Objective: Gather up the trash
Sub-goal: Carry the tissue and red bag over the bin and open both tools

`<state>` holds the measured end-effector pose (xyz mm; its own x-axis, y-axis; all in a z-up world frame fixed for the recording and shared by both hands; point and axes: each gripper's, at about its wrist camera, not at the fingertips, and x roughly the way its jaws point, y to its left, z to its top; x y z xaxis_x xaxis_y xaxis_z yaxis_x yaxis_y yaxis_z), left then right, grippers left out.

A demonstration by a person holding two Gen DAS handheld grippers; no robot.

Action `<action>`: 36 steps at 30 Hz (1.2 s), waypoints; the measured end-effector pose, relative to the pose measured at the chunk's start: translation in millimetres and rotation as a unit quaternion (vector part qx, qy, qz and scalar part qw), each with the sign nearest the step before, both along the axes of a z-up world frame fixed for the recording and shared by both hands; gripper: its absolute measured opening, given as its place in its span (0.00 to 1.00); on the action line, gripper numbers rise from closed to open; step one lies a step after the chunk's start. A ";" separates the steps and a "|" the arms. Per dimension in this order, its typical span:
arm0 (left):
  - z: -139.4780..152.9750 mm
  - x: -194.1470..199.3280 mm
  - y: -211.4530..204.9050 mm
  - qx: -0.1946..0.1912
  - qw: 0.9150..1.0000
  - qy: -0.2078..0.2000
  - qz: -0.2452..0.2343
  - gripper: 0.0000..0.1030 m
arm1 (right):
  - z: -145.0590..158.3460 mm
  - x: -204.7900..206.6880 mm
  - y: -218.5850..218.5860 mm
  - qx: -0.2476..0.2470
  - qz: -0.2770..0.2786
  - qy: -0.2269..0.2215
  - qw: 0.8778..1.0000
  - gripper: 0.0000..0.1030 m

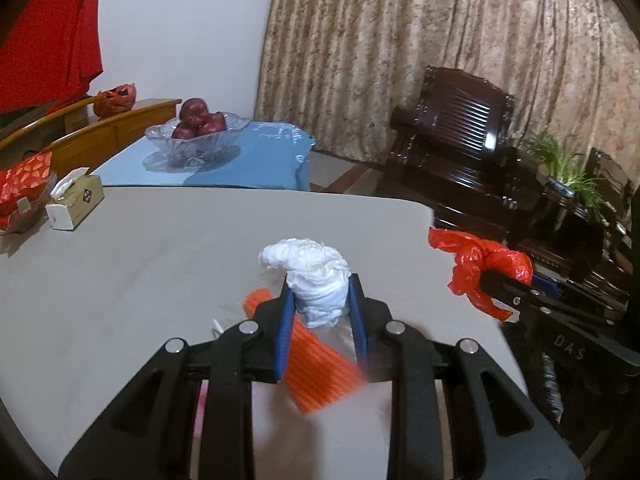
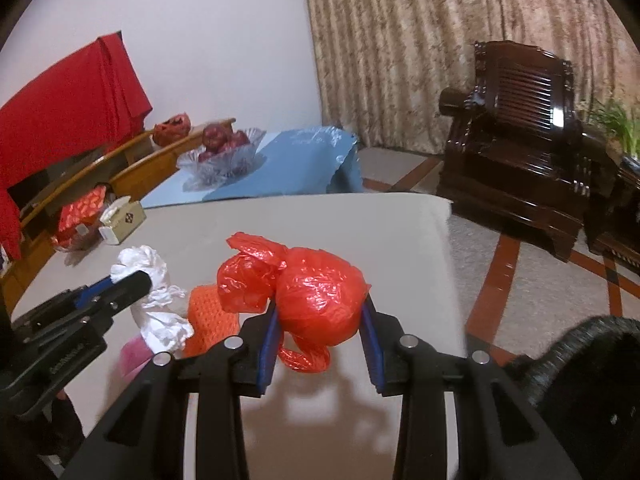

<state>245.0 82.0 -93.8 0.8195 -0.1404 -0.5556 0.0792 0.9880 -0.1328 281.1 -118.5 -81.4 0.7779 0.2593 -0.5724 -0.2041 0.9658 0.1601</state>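
L gripper (image 1: 320, 292) has its jaws clamped on a crumpled white plastic bag (image 1: 316, 280), blue pads pressing both sides. Wad sits upright between the pads, long axis roughly vertical, bulging top leaning to the left in the left wrist view; it's clear of the table (image 1: 140, 260). From the right wrist view the same wad (image 2: 160, 300) hangs past the L jaws, ragged end pointing down.

R gripper (image 2: 320, 316) has jaws closed on a knotted red plastic bag (image 2: 316, 296), pads squeezing the round body. Long axis runs approx left-right across the jaws: knotted, crinkled end sticks out to upper left, a small tail droops below. Bag is lifted off the table, its shadow on the surface beneath. In the left wrist view it shows at far right (image 1: 480, 264), past the table edge.

On the table under/behind L jaws: orange ribbed piece (image 1: 316, 368), long axis diagonal, upper left to lower right, blurred. Something pink beside it, too blurred to tell what.

Far left of the table: tissue box (image 1: 76, 204) and a red patterned packet (image 1: 24, 184). Beyond: glass bowl of red fruit (image 1: 196, 132) on a blue cloth (image 1: 260, 160), dark wooden chair (image 1: 460, 136), curtain (image 1: 440, 40).
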 end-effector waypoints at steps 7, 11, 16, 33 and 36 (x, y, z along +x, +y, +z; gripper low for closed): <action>15.6 -31.4 -28.4 -0.007 1.000 -0.004 -0.030 0.24 | 20.9 -46.4 -34.0 0.005 -0.021 -0.014 1.000 0.35; 20.9 -48.0 -51.0 0.000 0.999 -0.008 -0.052 0.24 | 30.8 -74.7 -56.7 0.005 -0.038 -0.025 0.999 0.35; 25.0 -66.3 -82.0 -0.002 0.997 -0.010 -0.083 0.24 | 36.2 -103.5 -85.1 -0.008 -0.064 -0.031 0.997 0.35; 15.7 -100.7 -175.6 -0.004 0.982 -0.009 -0.187 0.24 | 31.3 -177.7 -185.9 -0.018 -0.171 -0.028 0.985 0.35; 15.6 -102.7 -195.4 -0.006 0.979 -0.013 -0.203 0.24 | 31.6 -188.5 -203.5 -0.019 -0.191 -0.029 0.981 0.35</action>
<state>142.3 -113.4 -78.2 0.7085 -0.4650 -0.5308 0.4694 0.8722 -0.1375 92.6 -322.0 -49.7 0.8460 -0.0790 -0.5273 0.1664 0.9787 0.1204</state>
